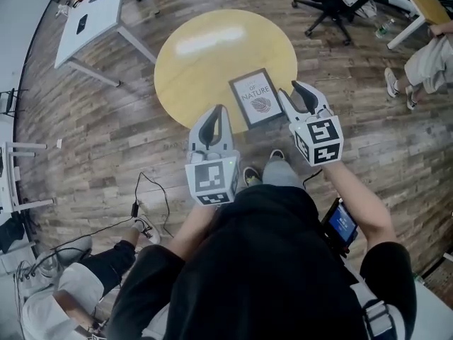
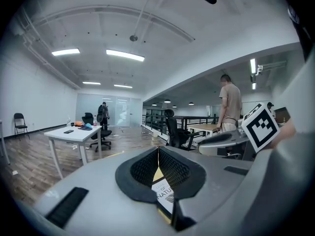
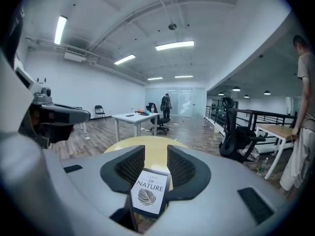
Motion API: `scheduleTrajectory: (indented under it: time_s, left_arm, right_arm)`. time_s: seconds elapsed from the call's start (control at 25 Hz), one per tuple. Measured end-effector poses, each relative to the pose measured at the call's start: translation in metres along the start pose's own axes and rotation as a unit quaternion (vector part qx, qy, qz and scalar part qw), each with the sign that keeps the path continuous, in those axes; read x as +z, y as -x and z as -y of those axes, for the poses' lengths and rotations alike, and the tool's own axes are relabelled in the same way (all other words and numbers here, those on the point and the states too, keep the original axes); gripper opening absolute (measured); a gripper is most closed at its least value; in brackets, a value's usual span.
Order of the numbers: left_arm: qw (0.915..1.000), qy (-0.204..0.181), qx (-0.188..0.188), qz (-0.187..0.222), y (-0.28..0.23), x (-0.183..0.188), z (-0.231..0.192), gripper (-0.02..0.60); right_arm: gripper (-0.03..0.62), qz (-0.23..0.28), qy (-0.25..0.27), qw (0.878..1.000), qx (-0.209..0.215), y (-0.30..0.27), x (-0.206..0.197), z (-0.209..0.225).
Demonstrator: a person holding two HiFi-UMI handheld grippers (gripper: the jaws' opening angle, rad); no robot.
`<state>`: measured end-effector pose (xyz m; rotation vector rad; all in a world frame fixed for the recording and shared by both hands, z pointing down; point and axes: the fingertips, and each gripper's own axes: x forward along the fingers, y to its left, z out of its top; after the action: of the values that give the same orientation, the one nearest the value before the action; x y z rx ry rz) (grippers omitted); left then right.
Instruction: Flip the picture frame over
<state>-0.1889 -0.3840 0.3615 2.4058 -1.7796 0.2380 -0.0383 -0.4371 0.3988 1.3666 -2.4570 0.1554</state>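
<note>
The picture frame [image 1: 257, 98] lies flat on the near edge of the round yellow table [image 1: 205, 55], face up, showing a white print with a leaf. My left gripper [image 1: 218, 112] hovers over the table's near rim, left of the frame, with its jaws shut at the tips and nothing held. In the left gripper view the frame [image 2: 165, 193] shows below the closed pads [image 2: 142, 168]. My right gripper [image 1: 296, 91] hangs just right of the frame, open and empty. The right gripper view shows the frame [image 3: 149, 191] down on the table [image 3: 152, 146], seen through the gap.
A white desk [image 1: 92, 16] stands at the far left and a black office chair [image 1: 333, 2] behind the table. A person [image 1: 432, 59] sits at the far right. Cables [image 1: 141, 211] trail on the wood floor near another person's legs [image 1: 106, 261].
</note>
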Motion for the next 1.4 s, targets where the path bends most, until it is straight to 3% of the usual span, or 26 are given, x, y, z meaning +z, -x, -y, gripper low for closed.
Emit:
scheduleTrajectory:
  time_s: [0.36, 0.76, 1.4]
  left_arm:
    - [1.0, -0.003, -0.001, 0.007, 0.003, 0.014, 0.009, 0.023]
    - [0.9999, -0.008, -0.009, 0.004, 0.001, 0.031, 0.048, 0.023]
    - [0.9998, -0.016, -0.006, 0.01, -0.009, 0.032, 0.069, 0.023]
  right_arm:
    - [0.042, 0.044, 0.042, 0.998, 0.027, 0.035, 0.039, -0.009]
    - [0.025, 0.064, 0.031, 0.996, 0.053, 0.065, 0.05, 0.004]
    - [0.023, 0.068, 0.042, 0.995, 0.062, 0.069, 0.045, 0.027]
